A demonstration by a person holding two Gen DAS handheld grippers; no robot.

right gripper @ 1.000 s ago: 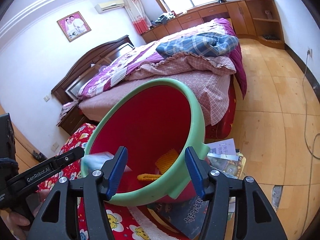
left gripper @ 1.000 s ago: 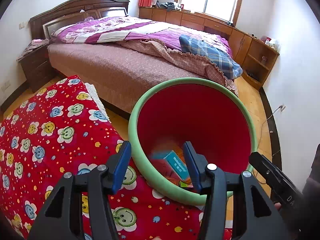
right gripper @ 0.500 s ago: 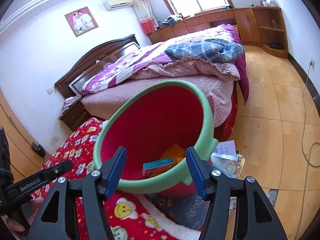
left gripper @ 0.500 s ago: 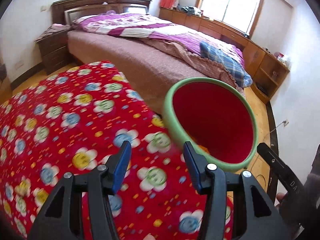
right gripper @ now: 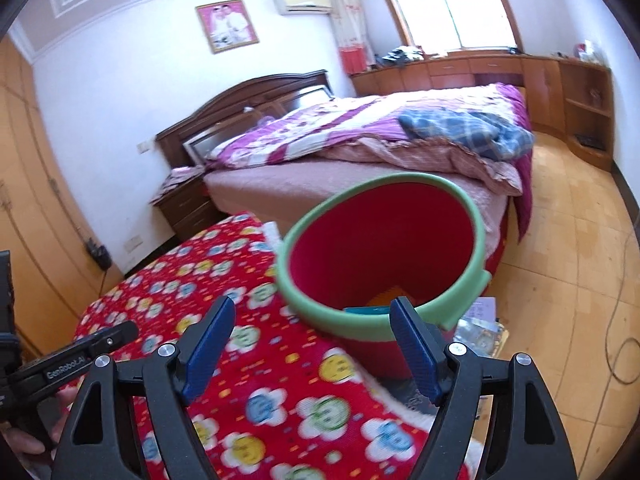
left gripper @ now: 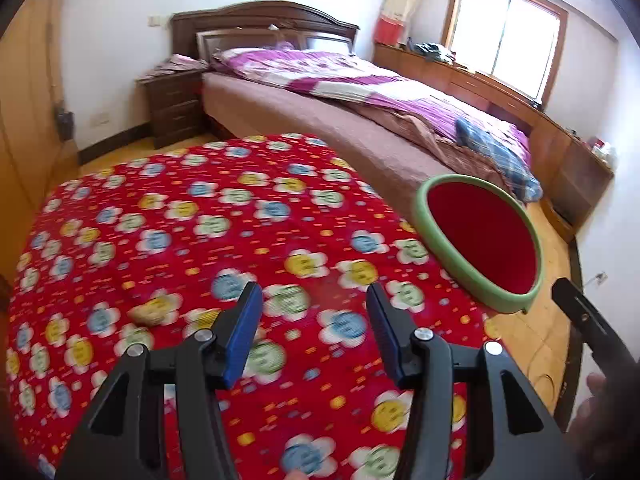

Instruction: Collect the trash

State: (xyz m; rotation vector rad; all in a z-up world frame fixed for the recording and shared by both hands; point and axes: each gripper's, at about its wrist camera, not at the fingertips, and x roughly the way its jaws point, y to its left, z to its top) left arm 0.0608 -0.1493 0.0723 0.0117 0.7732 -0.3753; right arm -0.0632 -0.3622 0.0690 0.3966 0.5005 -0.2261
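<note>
On the red flowered blanket (left gripper: 248, 216), a small crumpled tan scrap (left gripper: 154, 313) lies low and to the left of the left gripper (left gripper: 314, 330), just beside its left finger (left gripper: 243, 334) and nearer to that hand than to the other. The scrap looks the likeliest piece of trash left to collect; it is blurred, roughly lumpish, with a slight long axis running across the left-wrist view, and which way it points cannot be told. The left gripper stands half open with nothing between its blue pads, aimed down at the blanket, so a short swing leftward would seem to bring the scrap between the fingers.

To the right, at the blanket's edge, sits the red bin with a green rim (left gripper: 480, 240), its mouth tilted toward the cameras. In the right-wrist view a teal box (right gripper: 366, 310) and something orange (right gripper: 394, 294) show inside it. The right gripper (right gripper: 316, 350) hovers before the bin, jaws opening and empty. Beyond lie the bed (right gripper: 360, 160), a nightstand (left gripper: 176, 108) and wooden floor (right gripper: 560, 280).
</note>
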